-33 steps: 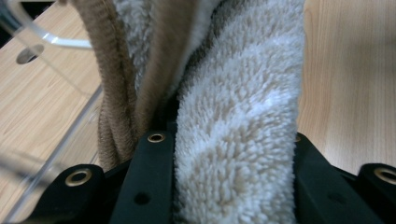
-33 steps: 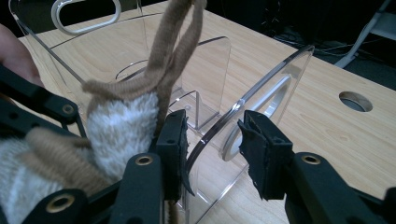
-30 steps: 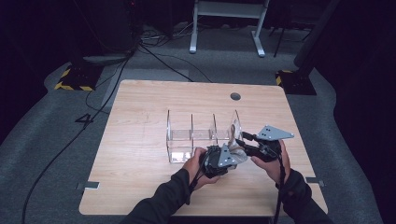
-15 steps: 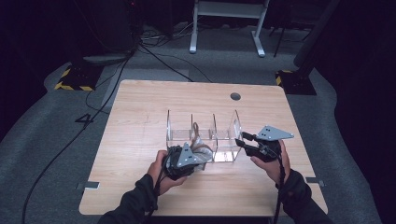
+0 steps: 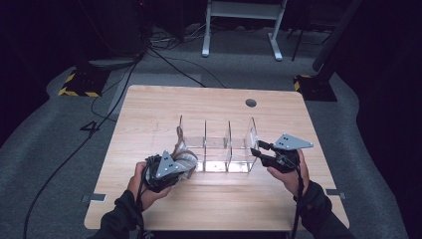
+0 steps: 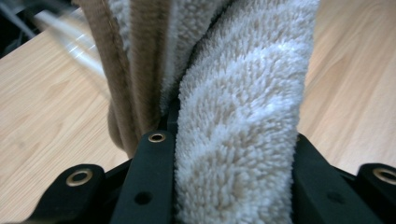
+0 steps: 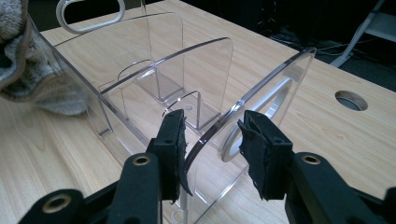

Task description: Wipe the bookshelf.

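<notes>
Fluffy beige towel [image 6: 243, 107] beside clear rack [image 5: 217, 144]

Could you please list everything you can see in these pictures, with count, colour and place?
towel: one, beige with a brown edge, pinched in the left gripper at the rack's left end
acrylic rack: one, clear, with upright dividers, mid table
table: one, light wood, with a round cable hole near its far right
cables: several, black, on the grey floor beyond the table
stand legs: one pair, white, on the far floor
left gripper: one, black, shut on the towel
right gripper: one, black, fingers either side of the rack's end panel, gaps showing
hands: two, in dark sleeves
</notes>
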Motion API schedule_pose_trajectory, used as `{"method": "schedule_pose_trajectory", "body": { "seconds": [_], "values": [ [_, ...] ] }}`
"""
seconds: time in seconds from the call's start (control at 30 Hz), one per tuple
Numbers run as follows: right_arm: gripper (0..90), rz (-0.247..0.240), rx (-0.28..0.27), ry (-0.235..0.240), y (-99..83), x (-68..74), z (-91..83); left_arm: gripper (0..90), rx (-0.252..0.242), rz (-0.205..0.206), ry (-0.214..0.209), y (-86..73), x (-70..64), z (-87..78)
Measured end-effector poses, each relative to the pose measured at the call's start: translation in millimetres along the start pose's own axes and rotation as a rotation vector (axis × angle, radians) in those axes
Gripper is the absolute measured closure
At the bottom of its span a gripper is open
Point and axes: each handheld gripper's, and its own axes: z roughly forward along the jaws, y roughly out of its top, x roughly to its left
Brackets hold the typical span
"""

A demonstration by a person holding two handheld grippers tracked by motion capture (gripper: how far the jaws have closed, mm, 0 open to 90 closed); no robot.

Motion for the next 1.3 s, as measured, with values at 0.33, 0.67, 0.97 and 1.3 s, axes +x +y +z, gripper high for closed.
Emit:
{"method": "schedule_pose_trajectory", "body": {
  "seconds": [0.33, 0.67, 0.97, 1.3],
  "values": [
    [60.1, -0.001, 0.002, -0.003, 0.2, -0.6, 0.1, 71.0, 0.003, -0.033, 0.035, -9.8, 13.1, 1.4],
    [60.0, 0.020, 0.000, -0.036, -0.9, -5.4, -0.8, 70.9, -0.010, 0.021, -0.017, 19.2, -6.8, 33.9],
    [60.0, 0.026, -0.001, -0.042, -1.2, -6.1, -0.8, 70.8, -0.021, 0.085, -0.079, 50.2, -34.3, 62.4],
    [58.6, 0.017, 0.001, -0.041, -1.6, -7.3, -2.5, 70.1, -0.065, 0.096, -0.117, 51.3, -38.3, 51.1]
  ]
}}
